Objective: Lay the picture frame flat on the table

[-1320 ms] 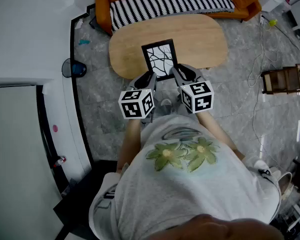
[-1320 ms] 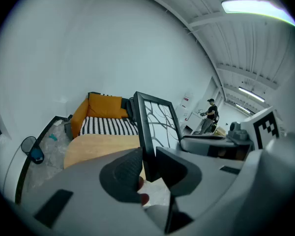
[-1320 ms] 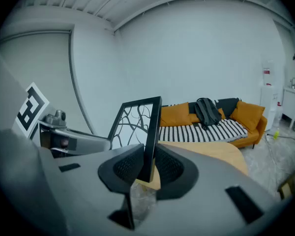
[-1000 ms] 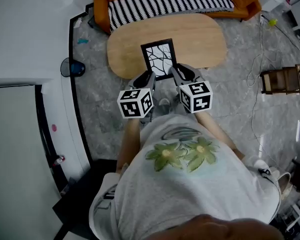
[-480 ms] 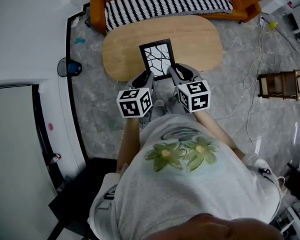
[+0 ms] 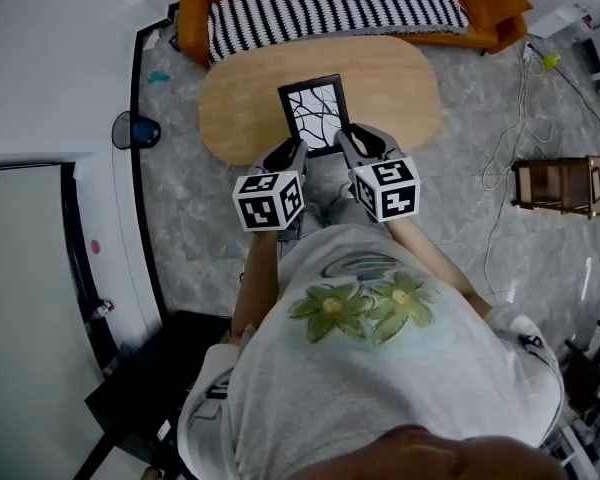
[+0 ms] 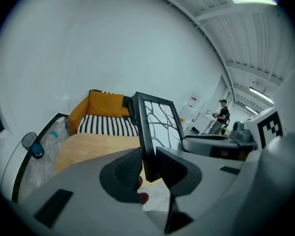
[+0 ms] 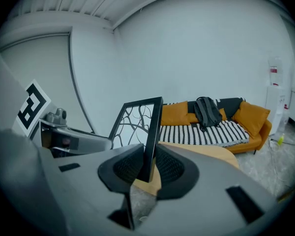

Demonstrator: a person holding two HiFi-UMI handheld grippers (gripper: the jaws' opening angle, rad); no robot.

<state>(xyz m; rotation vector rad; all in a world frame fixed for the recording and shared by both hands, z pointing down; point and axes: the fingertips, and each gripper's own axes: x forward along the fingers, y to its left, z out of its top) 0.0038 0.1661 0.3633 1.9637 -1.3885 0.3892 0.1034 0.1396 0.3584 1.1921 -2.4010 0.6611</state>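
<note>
The picture frame [image 6: 313,110], black with a branch pattern on white, is held tilted in the air over the near edge of the oval wooden table [image 6: 240,108]. My left gripper [image 6: 300,150] is shut on the frame's lower left edge. My right gripper [image 6: 342,138] is shut on its lower right edge. In the left gripper view the frame [image 7: 156,124] rises edge-on from between the pads of the left gripper [image 7: 148,163], above the table [image 7: 91,146]. The right gripper view has the frame [image 8: 137,119] pinched by its side bar in the right gripper [image 8: 148,165].
An orange sofa [image 6: 330,3] with a striped blanket stands behind the table, with a dark backpack [image 8: 209,111] on it. A wooden rack [image 6: 560,183] and loose cables lie on the floor to the right. A blue object [image 6: 140,130] sits by the left wall. A person [image 7: 222,114] stands far off.
Both grippers have carried the frame a little further over the table. The grip on the frame looks the same.
</note>
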